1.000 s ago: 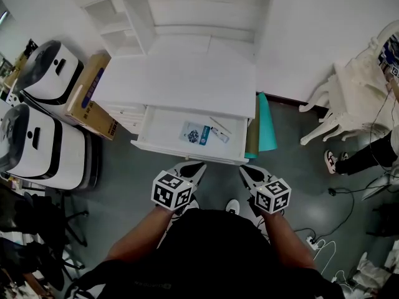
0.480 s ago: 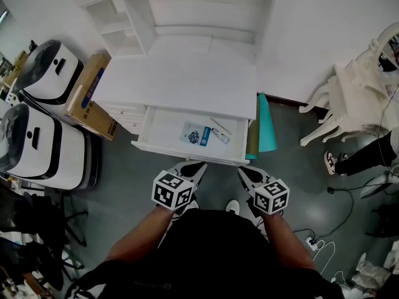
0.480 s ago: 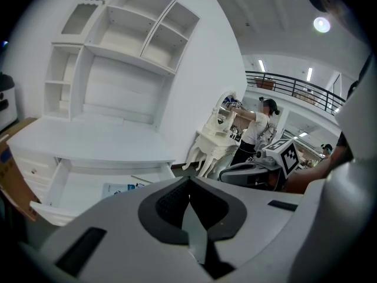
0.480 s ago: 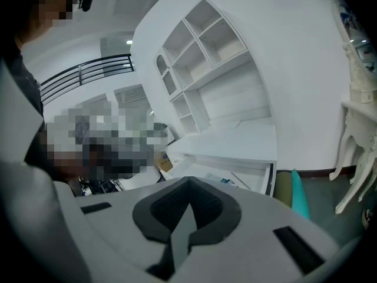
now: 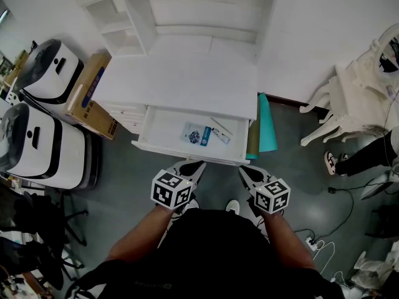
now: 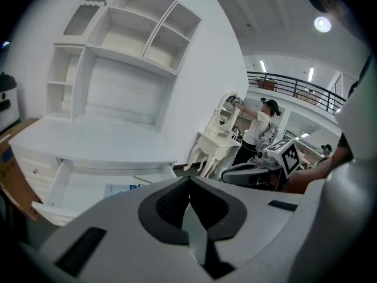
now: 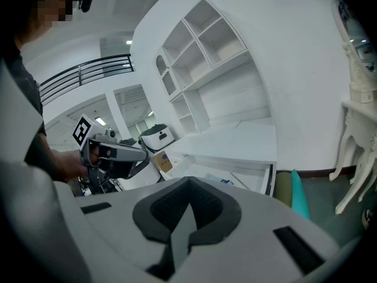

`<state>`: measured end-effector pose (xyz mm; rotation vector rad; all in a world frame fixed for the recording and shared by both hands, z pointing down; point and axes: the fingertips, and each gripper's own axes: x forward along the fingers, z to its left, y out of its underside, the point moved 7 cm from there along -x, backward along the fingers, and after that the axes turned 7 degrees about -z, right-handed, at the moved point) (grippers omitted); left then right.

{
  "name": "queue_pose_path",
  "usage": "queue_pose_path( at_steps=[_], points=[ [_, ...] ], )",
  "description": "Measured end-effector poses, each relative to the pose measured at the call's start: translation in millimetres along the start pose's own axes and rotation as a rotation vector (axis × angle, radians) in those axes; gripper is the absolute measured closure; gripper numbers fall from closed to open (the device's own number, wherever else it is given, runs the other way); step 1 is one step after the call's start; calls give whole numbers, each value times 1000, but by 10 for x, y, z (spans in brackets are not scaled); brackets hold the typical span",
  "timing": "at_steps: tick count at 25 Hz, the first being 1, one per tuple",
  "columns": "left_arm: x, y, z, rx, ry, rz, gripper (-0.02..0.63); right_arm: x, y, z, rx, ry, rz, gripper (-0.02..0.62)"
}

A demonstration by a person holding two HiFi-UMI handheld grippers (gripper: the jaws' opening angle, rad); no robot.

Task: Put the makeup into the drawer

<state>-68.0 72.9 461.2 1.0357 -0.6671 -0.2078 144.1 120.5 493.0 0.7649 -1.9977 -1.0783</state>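
Observation:
A white desk [image 5: 181,80] has its drawer [image 5: 187,149] pulled open. Inside lie a blue-and-white makeup packet [image 5: 196,134], a small tube [image 5: 219,135] and a thin stick [image 5: 219,125]. My left gripper [image 5: 198,165] hovers just in front of the drawer's front edge, shut and empty. My right gripper [image 5: 244,169] is beside it at the same height, also shut with nothing held. In the left gripper view the shut left gripper [image 6: 189,184] points toward the drawer [image 6: 88,181] and packet [image 6: 121,188]. In the right gripper view the shut right gripper [image 7: 188,184] faces the drawer [image 7: 235,173].
Two white-and-black machines [image 5: 37,136] and a cardboard box [image 5: 90,95] stand left of the desk. Rolled teal and olive mats [image 5: 265,126] lean at its right side. White ornate furniture [image 5: 355,98], a person's legs [image 5: 368,154] and floor cables [image 5: 324,245] are at the right.

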Motion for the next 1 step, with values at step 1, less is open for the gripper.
queue_pose_path(
  at_steps=[1],
  points=[
    [0,0,1,0,0,0,597,3,2,1,0,0,0,568]
  ],
)
